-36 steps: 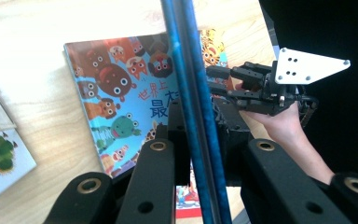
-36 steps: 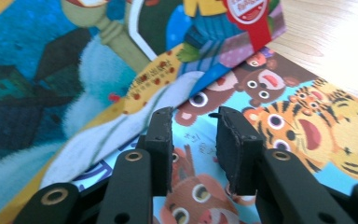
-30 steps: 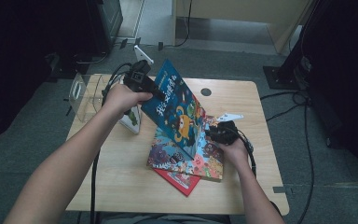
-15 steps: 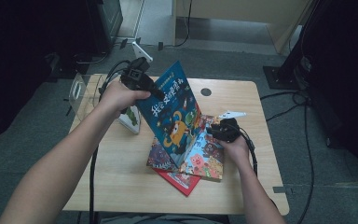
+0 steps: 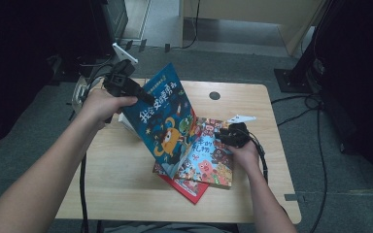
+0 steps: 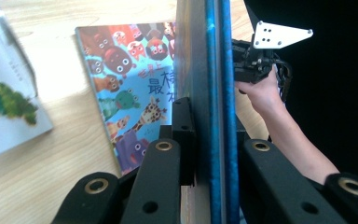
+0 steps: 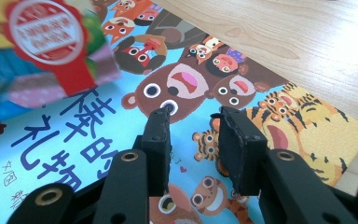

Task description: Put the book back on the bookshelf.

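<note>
While its jaws clamp the top edge of a blue picture book (image 5: 167, 119), the left tool (image 5: 143, 96) holds that book tilted above the wooden bench (image 5: 121, 170), its lower edge down among the books beneath. Seen edge-on in the left gripper view, the blue picture book (image 6: 214, 93) runs straight up between the jaws. The right tool (image 7: 193, 116) hovers with jaws parted and empty just over an animal book (image 7: 270, 121) lying flat on the bench. Under that animal book (image 5: 209, 158) a red book (image 5: 187, 187) pokes out. A white book (image 6: 4, 93) lies to the left side.
</note>
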Available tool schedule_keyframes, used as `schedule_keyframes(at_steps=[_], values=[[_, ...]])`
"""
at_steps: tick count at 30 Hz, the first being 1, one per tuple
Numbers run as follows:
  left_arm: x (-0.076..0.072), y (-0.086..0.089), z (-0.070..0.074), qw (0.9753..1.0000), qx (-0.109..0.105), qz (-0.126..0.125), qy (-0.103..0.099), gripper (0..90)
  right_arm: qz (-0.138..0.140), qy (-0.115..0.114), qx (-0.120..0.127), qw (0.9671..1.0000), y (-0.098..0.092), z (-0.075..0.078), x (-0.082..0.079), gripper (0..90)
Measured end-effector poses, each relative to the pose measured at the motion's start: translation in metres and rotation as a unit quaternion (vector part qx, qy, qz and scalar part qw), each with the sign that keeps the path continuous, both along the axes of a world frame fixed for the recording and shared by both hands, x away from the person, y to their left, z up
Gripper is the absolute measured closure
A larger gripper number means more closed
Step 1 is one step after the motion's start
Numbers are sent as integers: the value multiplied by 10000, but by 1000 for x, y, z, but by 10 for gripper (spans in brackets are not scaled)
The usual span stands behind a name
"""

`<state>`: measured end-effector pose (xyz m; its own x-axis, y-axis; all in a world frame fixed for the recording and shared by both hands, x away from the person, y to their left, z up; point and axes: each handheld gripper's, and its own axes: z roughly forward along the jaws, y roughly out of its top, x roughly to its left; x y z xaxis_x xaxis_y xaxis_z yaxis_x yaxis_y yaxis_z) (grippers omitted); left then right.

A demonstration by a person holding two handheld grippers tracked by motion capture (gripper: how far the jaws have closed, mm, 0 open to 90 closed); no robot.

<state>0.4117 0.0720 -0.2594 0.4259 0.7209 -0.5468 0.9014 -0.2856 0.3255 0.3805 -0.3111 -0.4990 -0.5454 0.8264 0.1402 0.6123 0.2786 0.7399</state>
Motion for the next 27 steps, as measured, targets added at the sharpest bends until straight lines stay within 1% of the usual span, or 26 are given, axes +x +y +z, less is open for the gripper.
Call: schedule_keyframes(at_steps=[1,3,4,5,7,9,11,12,16,20,21,23,24,25,27], values=[[-2,5,1,10000,3,65,-45,831,8,-18,5,10000,0,0,0,640],[-5,11,3,9999,40,61,-93,830,8,-13,18,10000,-1,0,0,640],[-8,17,4,9999,60,104,-102,829,-20,14,48,10000,-1,0,0,630],[-8,17,4,9999,60,104,-102,829,-20,14,48,10000,-1,0,0,630],[-13,26,5,9998,66,167,-89,828,-12,-24,35,10000,0,-1,0,604],[-17,34,5,9997,72,223,-93,828,3,-64,-19,10000,2,-1,-1,591],[-21,40,5,9994,94,288,-153,829,40,-129,-114,9998,4,-1,-1,586],[-22,42,5,9993,105,297,-190,830,57,-141,-128,9998,4,-1,-1,582],[-28,50,5,9989,145,378,-232,829,83,-194,-155,9997,5,-2,-1,553],[-36,60,8,9991,28,371,-196,830,98,-274,-210,9994,7,-3,-1,541],[-38,63,9,9989,4,418,-210,834,96,-280,-209,9993,7,-3,-1,541],[-43,70,11,9989,-63,412,-207,834,83,-290,-188,9994,7,-3,-1,540],[-49,75,12,9987,-96,433,-241,832,89,-297,-210,9993,7,-3,-1,536],[-49,75,12,9987,-96,433,-241,833,89,-297,-210,9993,7,-3,-1,536],[-56,81,14,9985,-81,452,-311,832,93,-286,-215,9993,8,-3,-1,534]])
